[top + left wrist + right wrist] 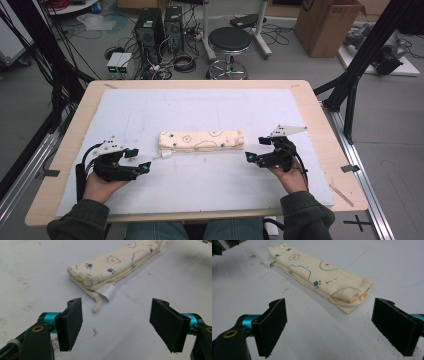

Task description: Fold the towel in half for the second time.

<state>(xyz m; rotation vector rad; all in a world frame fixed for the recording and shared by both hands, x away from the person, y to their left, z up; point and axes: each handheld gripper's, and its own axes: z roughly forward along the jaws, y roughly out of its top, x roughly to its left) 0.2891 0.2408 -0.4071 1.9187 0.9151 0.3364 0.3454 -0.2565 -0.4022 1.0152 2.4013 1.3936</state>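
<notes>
A folded cream cloth (201,140) with small animal prints lies as a long strip across the middle of the white mat. Its white label (107,291) hangs at the left end. My left gripper (138,160) rests on the mat just left of and nearer than that end, open, with nothing between its jaws. My right gripper (256,149) sits beside the cloth's right end (352,296), also open and holding nothing. In each gripper view (117,326) (332,326) the cloth's end lies a short way ahead of the spread jaws.
The white mat (200,107) covers a wooden table (320,110). Behind the table stand a black stool (229,42), computer towers (157,30) with cables, and a cardboard box (325,22). Black frame posts (367,50) rise at both sides.
</notes>
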